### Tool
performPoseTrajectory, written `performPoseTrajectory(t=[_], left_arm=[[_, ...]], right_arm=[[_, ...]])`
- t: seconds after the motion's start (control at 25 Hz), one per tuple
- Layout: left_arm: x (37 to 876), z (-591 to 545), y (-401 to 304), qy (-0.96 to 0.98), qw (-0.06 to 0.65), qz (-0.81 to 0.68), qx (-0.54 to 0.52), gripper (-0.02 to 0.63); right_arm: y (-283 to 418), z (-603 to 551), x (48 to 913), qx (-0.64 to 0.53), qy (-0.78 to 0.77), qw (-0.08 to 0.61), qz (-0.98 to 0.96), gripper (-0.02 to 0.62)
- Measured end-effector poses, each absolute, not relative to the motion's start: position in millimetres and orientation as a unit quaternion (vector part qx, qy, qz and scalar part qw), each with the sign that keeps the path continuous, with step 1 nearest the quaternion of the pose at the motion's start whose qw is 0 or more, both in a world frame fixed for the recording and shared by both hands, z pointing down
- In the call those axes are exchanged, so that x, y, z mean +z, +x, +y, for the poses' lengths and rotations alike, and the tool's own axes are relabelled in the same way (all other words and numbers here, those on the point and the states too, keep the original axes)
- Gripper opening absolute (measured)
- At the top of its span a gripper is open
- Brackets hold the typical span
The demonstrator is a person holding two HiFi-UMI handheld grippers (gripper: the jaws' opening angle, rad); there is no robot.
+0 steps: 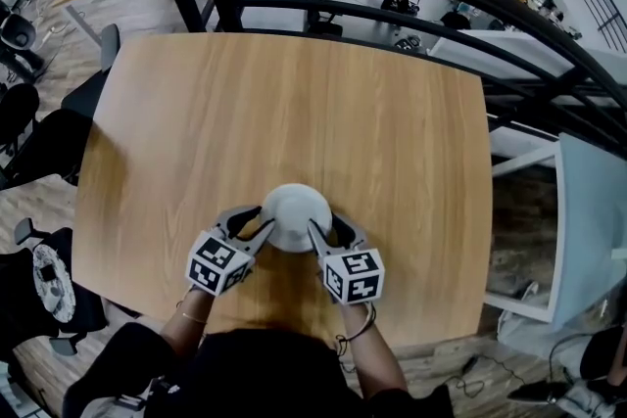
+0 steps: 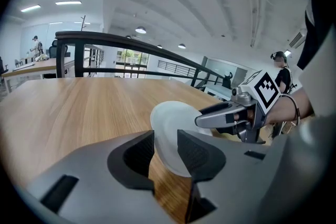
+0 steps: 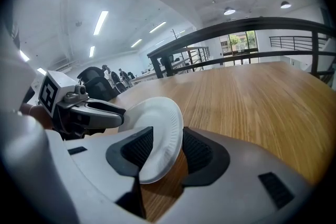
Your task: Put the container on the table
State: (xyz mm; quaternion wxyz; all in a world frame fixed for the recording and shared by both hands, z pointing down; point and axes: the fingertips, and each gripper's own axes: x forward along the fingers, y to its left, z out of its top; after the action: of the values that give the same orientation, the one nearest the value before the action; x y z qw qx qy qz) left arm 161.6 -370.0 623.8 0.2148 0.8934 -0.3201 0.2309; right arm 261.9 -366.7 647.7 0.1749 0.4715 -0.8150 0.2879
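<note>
a white paper container (image 1: 296, 215), a shallow round bowl with no long axis, sits at the near middle of the table (image 1: 294, 103), open face up and tilted a little in the gripper views. the left gripper (image 1: 257, 228) and right gripper (image 1: 321, 235) reach in from the near side, angled down and towards each other, with the forearms bent in close to the body. each gripper's jaws stand apart with the bowl's thin, ribbed rim between them, not pinched. the jaws are grey plastic with dark ridged pads. the table is smooth, pale wood with fine grain.
</note>
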Motion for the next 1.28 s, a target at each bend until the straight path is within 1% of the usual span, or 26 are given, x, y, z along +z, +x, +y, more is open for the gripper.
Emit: performPoseTrajectory(t=[0.72, 0.96, 1.28], left_arm=[[646, -373, 163, 0.885, 0.214, -0.316, 0.267, 0.127], [652, -373, 162, 0.883, 0.213, -0.314, 0.277, 0.130], [658, -373, 161, 0.881, 0.212, -0.312, 0.287, 0.130]], right_arm=[[265, -370, 662, 0.280, 0.467, 0.217, -0.810, 0.192], [261, -369, 667, 0.252, 0.458, 0.259, -0.812, 0.218], [260, -368, 674, 0.248, 0.455, 0.275, -0.810, 0.233]])
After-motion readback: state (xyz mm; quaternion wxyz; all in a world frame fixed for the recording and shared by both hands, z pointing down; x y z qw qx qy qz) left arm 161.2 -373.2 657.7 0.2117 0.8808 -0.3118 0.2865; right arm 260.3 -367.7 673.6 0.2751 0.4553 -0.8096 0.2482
